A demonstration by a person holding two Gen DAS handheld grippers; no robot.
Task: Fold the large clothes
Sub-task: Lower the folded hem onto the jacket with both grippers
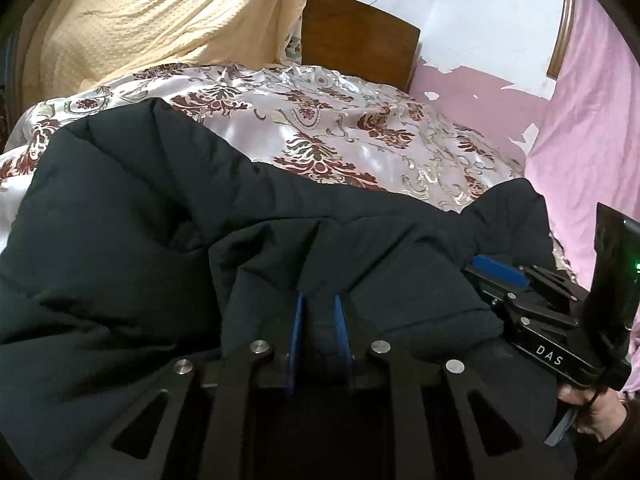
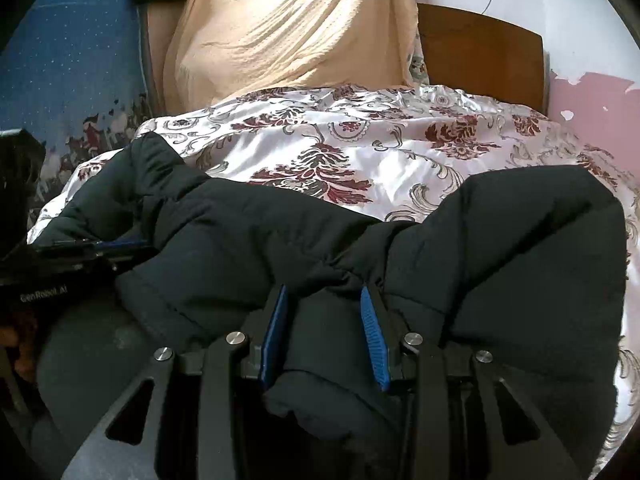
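A large black padded jacket [image 1: 160,248] lies across the near part of a bed; it also shows in the right wrist view [image 2: 500,240]. My left gripper [image 1: 319,304] is shut on a fold of the jacket's near edge, with black fabric pinched between its blue pads. My right gripper [image 2: 325,300] is shut on a thick bunch of the same jacket. The right gripper shows at the right in the left wrist view [image 1: 500,270], and the left gripper at the left in the right wrist view [image 2: 116,245]. Both grip the same near edge, side by side.
The bed has a shiny white cover with dark red flower patterns [image 1: 340,132]. A cream cloth [image 1: 160,20] hangs behind the bed. A brown wooden headboard [image 1: 360,36] stands at the far end. Pink cloth [image 1: 592,120] hangs at the right. A blue panel [image 2: 68,52] stands at the left.
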